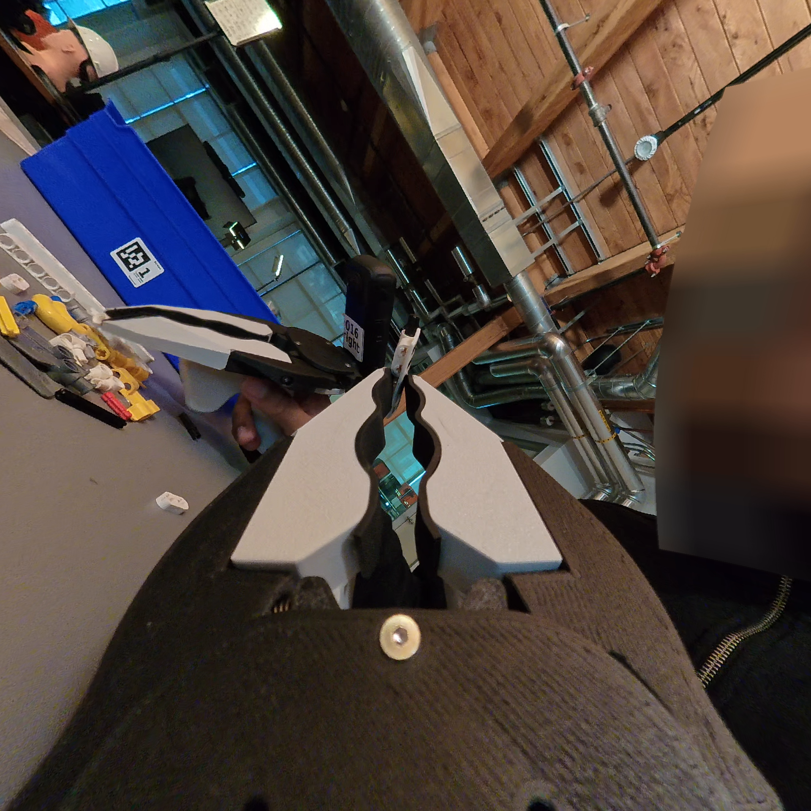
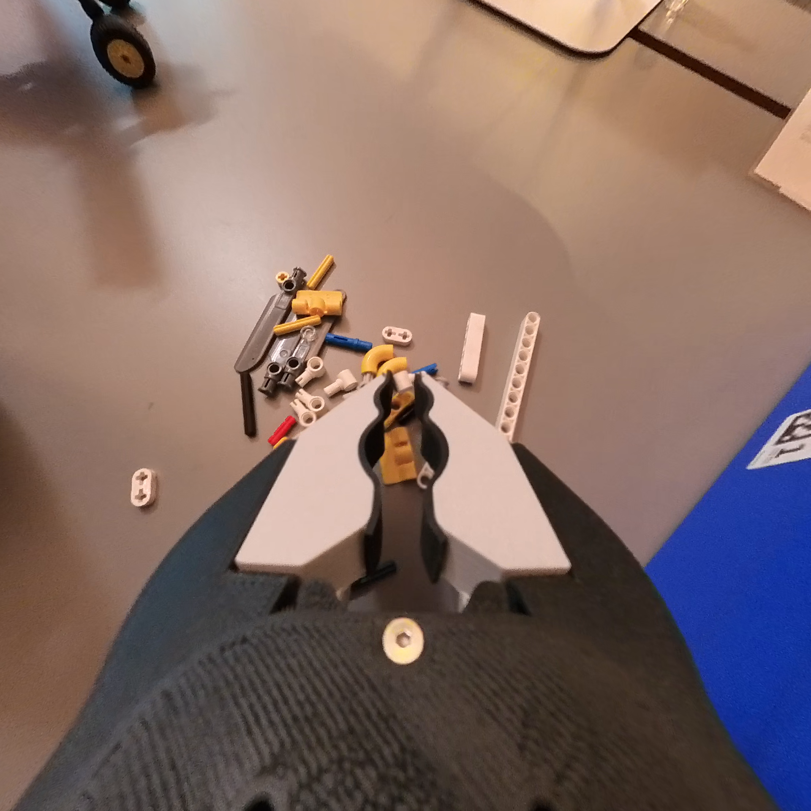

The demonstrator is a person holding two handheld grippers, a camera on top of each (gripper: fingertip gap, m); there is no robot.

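Note:
My left gripper (image 1: 397, 378) is raised and tilted upward. It is shut on a thin white piece (image 1: 406, 349) with a black pin at its top, which sticks out past the fingertips. My right gripper (image 2: 401, 377) is down over a pile of small building parts on the grey table (image 2: 395, 175). Its tips are pinched on a small white connector (image 2: 402, 382), beside two yellow curved pieces (image 2: 376, 354). A yellow part (image 2: 397, 452) lies under its fingers. The right gripper also shows in the left wrist view (image 1: 105, 317), held by a hand (image 1: 263, 408).
The pile holds a dark grey blade (image 2: 263, 329), a yellow connector (image 2: 317, 302), a blue pin (image 2: 346, 341), white links (image 2: 397, 335) and a long white beam (image 2: 520, 373). A blue bin (image 2: 746, 570) stands at the right. A wheel (image 2: 125, 55) lies far left. The grippers' ends are close to 20 cm from one another.

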